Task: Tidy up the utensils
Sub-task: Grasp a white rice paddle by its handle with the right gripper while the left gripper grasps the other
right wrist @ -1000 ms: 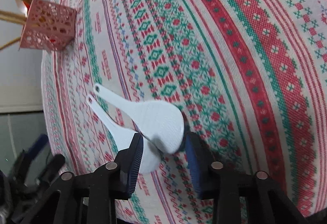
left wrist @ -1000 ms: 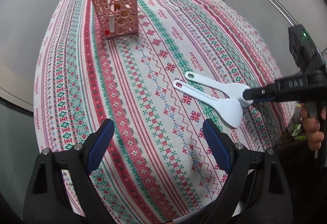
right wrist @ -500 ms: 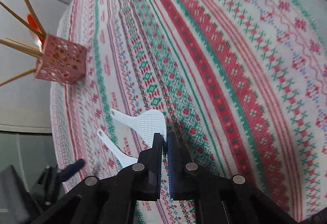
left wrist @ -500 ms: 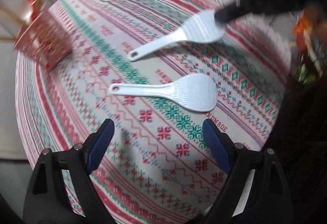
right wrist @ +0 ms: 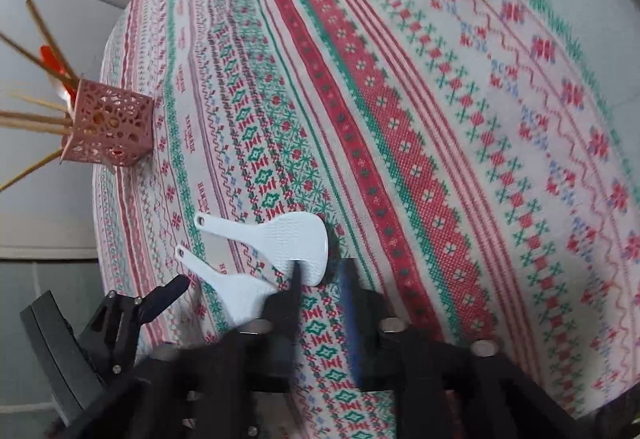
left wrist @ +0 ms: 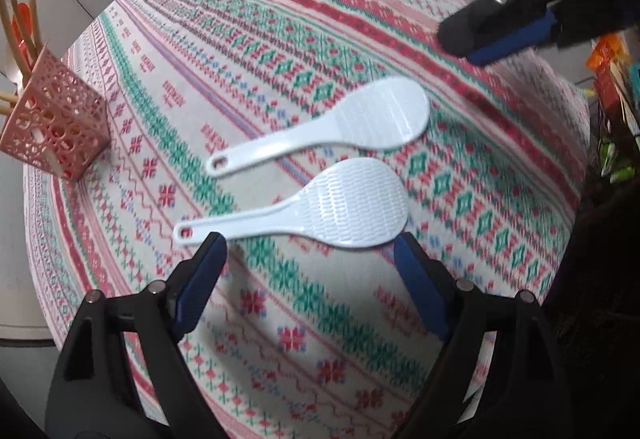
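Note:
Two white rice paddles lie side by side on the patterned tablecloth [left wrist: 280, 39]. The far paddle [left wrist: 340, 127] shows in the right wrist view [right wrist: 288, 239]; the near paddle [left wrist: 320, 215] shows there too [right wrist: 236, 281]. My left gripper [left wrist: 310, 279] is open, just short of the near paddle. My right gripper [right wrist: 320, 279] is open and empty, its fingers just behind the far paddle's blade; it shows in the left wrist view [left wrist: 496, 35]. A pink perforated utensil holder [left wrist: 56, 127] with wooden sticks and a red utensil stands at the far left, also in the right wrist view [right wrist: 110, 127].
The round table's edge drops off close behind the paddles on the right side [left wrist: 576, 159]. Colourful packages [left wrist: 612, 79] lie beyond that edge. Grey wall panels surround the table.
My right gripper held the far paddle lifted, then let it go onto the cloth and opened. My left gripper has moved in close to the near paddle.

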A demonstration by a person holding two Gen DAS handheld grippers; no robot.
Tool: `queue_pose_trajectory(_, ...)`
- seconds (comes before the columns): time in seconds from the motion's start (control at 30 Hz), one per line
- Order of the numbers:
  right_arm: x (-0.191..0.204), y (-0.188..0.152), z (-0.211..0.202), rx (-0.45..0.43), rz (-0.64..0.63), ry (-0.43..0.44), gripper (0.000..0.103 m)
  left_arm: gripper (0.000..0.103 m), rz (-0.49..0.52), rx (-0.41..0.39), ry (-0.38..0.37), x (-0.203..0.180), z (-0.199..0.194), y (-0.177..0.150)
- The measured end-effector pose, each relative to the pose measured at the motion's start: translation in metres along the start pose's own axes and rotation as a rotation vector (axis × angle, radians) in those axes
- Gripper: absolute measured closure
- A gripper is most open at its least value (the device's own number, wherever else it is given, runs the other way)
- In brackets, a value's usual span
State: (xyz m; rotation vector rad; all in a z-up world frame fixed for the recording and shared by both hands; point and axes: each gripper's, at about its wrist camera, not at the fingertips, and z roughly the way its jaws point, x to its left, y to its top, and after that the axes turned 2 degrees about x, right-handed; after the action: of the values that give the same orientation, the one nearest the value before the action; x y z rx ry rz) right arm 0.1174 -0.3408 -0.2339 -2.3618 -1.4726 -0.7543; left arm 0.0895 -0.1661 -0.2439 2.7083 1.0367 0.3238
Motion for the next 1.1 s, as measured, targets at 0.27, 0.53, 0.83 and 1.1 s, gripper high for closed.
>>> queue_pose_trajectory(0.27,-0.001,0.006,0.007,0.008,0.041,0.009,0.064,0.024,0.070,-0.058,-0.084,0.003,0.012,0.024)
queue_pose_trajectory(0.53,-0.008,0.008,0.009,0.012,0.069,0.008,0.064,0.047,-0.003,-0.014,-0.112,0.008,0.015,0.038)
queue_pose_trajectory(0.83,0.003,0.004,0.022,0.039,0.040,0.007,0.064,0.047,-0.295,0.010,-0.132,0.062,0.010,0.027)
queue_pose_trajectory(1.1,0.002,0.008,0.049,0.050,0.058,0.007,0.073,0.047,-0.452,-0.010,-0.197,0.105,0.009,0.010)
